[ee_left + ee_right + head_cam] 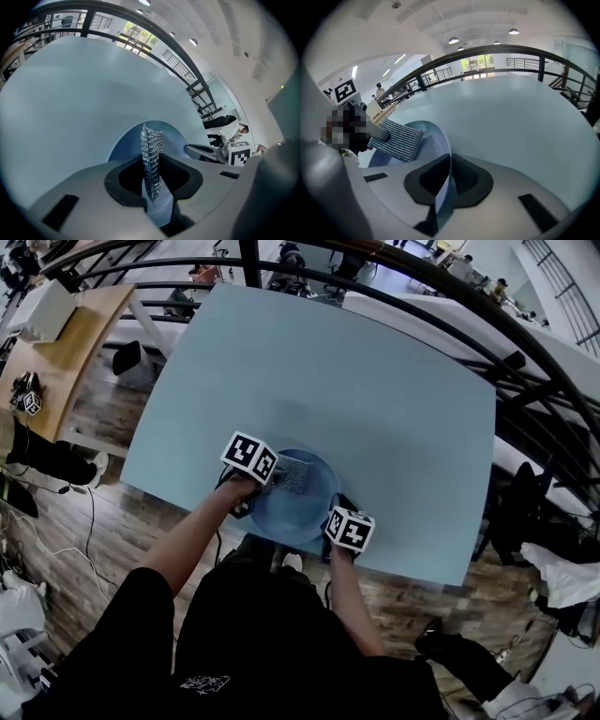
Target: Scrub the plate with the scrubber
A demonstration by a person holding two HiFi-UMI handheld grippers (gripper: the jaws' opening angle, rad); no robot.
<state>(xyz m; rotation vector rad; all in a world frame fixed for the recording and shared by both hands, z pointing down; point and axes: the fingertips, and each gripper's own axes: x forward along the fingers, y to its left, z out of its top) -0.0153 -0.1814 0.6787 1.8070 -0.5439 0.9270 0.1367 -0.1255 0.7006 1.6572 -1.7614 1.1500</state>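
Near the table's six o'clock edge: your plate (302,514) lies on the blue table (394,381), directly in front of you.
Left gripper (277,476): clamped on the scrubber (293,474), which stands edge-on between the jaws in the left gripper view.
Right gripper (330,514): pinching the plate's rim at about four o'clock, with the thin edge running straight between its jaws.
Scrubber on plate: it sits over the plate's eleven-to-twelve o'clock part. You can't tell whether it presses on the surface.
Key relation: the rest of the plate's face lies from the scrubber toward five o'clock, in the direction of your right gripper. The pad's long side reaches out from the left jaws across the plate.
Next move, judged: sweep with your left hand, with the right bracing the rim.
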